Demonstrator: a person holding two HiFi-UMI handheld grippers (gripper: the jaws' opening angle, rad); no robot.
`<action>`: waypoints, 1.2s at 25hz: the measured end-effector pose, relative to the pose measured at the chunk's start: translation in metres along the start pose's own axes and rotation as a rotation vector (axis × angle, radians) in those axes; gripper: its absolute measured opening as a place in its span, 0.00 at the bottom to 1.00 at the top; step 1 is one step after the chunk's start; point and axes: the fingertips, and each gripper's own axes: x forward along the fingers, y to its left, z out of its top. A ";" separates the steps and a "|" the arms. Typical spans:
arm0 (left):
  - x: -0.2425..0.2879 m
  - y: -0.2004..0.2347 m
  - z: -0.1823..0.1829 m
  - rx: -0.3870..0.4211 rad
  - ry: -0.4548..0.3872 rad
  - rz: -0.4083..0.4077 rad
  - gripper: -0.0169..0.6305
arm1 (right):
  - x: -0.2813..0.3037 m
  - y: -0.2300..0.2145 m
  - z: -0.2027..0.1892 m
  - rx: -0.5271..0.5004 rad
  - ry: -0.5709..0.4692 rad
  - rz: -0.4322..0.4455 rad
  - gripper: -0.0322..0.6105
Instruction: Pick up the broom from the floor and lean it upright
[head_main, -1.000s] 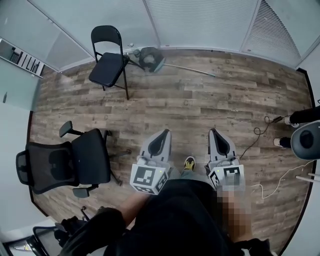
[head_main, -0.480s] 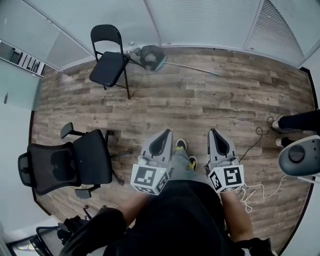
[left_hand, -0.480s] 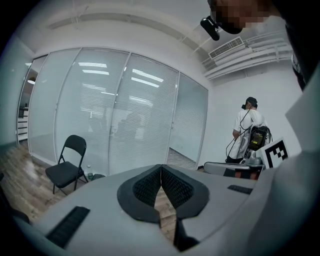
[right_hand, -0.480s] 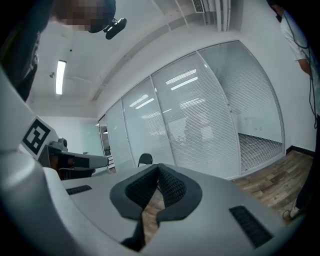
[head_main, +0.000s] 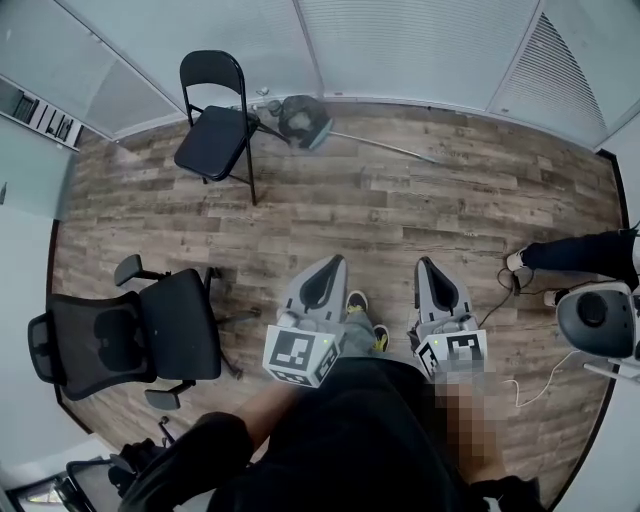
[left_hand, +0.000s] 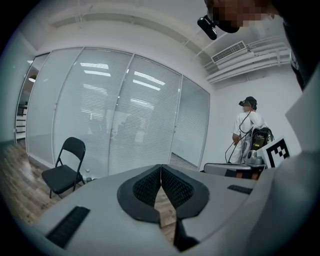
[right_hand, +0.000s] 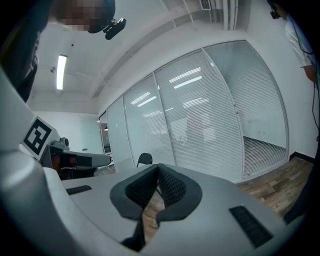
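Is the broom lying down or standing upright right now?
Lying down: the broom stretches flat along the floor beside the folding chair.

The wood floor (head_main: 400, 220) is brown and grey. The broom (head_main: 305, 120) lies flat on it by the far wall, its head just beside a black folding chair (head_main: 215, 130). A black office chair (head_main: 140, 335) stands at the left. A thin white cord (head_main: 545, 373) lies on the right side.
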 end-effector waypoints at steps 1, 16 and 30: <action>0.003 0.007 0.003 0.001 -0.006 0.001 0.06 | 0.008 0.003 0.002 -0.007 0.000 0.004 0.07; 0.044 0.093 0.038 0.004 -0.047 0.019 0.06 | 0.101 0.025 0.026 -0.077 -0.006 0.001 0.07; 0.102 0.109 0.040 -0.023 -0.011 0.010 0.06 | 0.143 -0.010 0.029 -0.055 0.021 -0.014 0.07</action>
